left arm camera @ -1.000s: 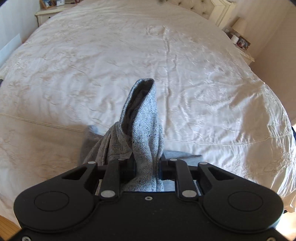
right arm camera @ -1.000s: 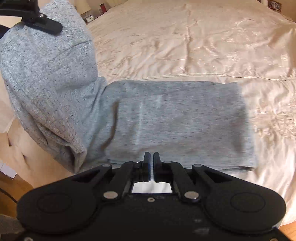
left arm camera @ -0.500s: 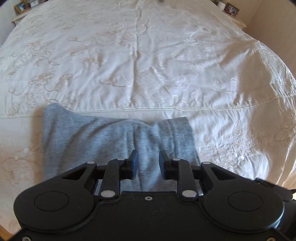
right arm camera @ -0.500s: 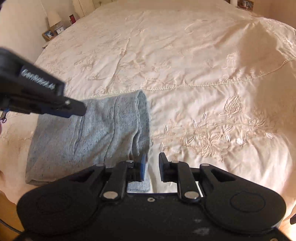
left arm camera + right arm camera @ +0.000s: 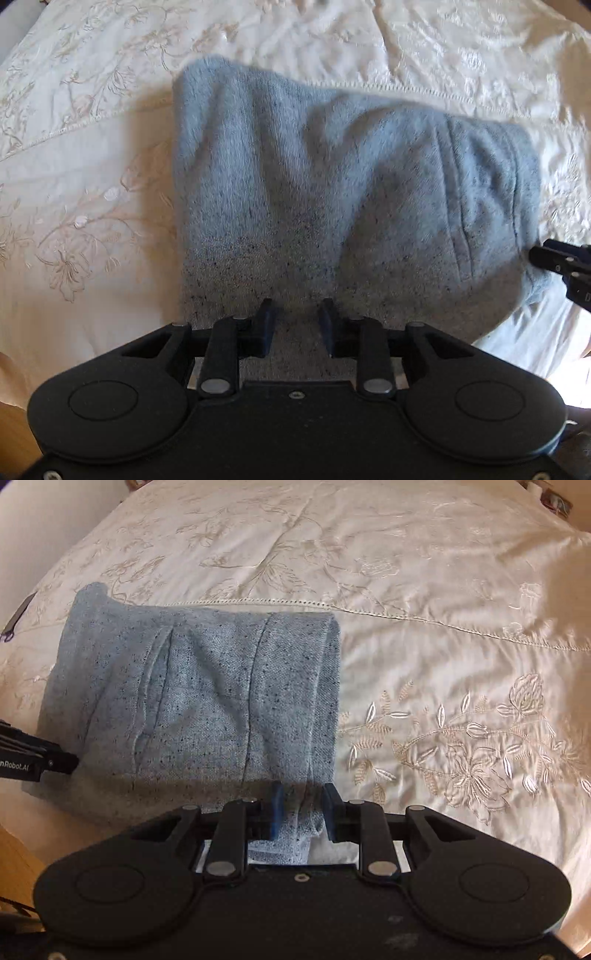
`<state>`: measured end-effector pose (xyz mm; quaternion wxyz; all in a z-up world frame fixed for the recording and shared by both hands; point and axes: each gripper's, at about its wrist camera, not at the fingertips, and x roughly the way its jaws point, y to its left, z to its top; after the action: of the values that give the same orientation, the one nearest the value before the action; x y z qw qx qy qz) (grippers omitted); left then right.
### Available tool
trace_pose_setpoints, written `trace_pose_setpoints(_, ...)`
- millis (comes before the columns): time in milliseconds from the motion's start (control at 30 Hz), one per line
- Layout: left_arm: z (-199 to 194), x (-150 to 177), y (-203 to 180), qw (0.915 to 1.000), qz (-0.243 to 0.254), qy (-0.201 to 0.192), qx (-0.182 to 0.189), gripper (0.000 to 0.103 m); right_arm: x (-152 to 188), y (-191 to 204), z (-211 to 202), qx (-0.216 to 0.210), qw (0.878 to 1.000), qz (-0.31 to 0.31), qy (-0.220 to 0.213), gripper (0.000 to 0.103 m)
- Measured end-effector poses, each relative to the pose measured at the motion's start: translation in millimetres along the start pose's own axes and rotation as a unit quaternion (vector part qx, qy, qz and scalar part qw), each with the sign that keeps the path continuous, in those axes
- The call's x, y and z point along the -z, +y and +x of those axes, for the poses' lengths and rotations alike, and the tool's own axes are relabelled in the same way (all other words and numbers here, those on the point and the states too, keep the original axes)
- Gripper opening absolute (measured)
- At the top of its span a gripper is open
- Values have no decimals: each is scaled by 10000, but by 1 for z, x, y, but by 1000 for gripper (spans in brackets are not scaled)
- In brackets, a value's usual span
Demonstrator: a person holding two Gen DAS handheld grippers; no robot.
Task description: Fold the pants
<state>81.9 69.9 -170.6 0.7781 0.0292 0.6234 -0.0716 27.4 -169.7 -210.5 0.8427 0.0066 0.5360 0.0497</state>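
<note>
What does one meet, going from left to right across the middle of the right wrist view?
Tip of the left gripper → folded grey pants → cream embroidered bedspread.

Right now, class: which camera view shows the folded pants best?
The right wrist view: the pants appear sharp, with most edges visible. The left wrist view shows them closer, blurred and shadowed.
</note>
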Motion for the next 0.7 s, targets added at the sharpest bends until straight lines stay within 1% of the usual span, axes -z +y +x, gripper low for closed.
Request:
trace_pose_setpoints(33, -13, -6, 3, 9997, -11, -248, 27, 37, -5, -1, -6, 14, 10000, -11, -96, 25)
trace_pose_setpoints(100, -32, -22, 8, 9978, 69, -650, -59, 38, -19, 1, -19, 40, 9987, 4, -513, 25)
trace_pose_setpoints(167, -36, -45, 15, 9967, 38, -795, -153, 38, -33, 6, -21, -26, 9973, 45, -731, 25)
trace_pose_setpoints(267, -17, -80, 35, 9966, -252, -781, -102, 38, -52, 16, -7, -85, 9971, 50, -759, 25)
trace_pose_setpoints(333, 2, -101, 44, 9972, -316, -665, -101, 38, -56, 26, 1, -50, 9974, -6, -725, 25)
trace_pose_setpoints(367, 15, -110, 48, 9976, -330, -577, -171, 39, -56, 29, 6, 29, 9982, -2, -596, 24)
trace_pose_setpoints(400, 30, -116, 53, 9975, -384, -481, -352, 39, -53, 26, 16, 190, 9987, 29, -465, 24)
trace_pose_setpoints(433, 44, -121, 58, 9970, -424, -377, -534, 39, -50, 25, 22, 315, 9989, 72, -350, 24)
trace_pose_setpoints(467, 56, -125, 63, 9967, -426, -270, -630, 39, -45, 18, 33, 441, 9987, 178, -171, 25)
trace_pose_setpoints(500, 68, -127, 68, 9968, -430, -168, -649, 40, -40, 13, 38, 555, 9980, 306, -79, 25)
trace_pose_setpoints(533, 73, -129, 73, 9974, -439, -119, -562, 40, -37, 9, 40, 583, 9973, 435, -41, 25)
trace_pose_setpoints(600, 65, -126, 73, 9975, -430, -205, -514, 39, -35, 5, 35, 664, 9958, 636, -35, 25)
trace_pose_setpoints(667, 43, -114, 70, 9964, -355, -485, -591, 39, -33, 12, 17, 837, 9937, 727, -183, 25)
trace_pose_setpoints(700, 32, -105, 68, 9956, -318, -619, -629, 39, -32, 15, 9, 826, 9933, 750, -286, 25)
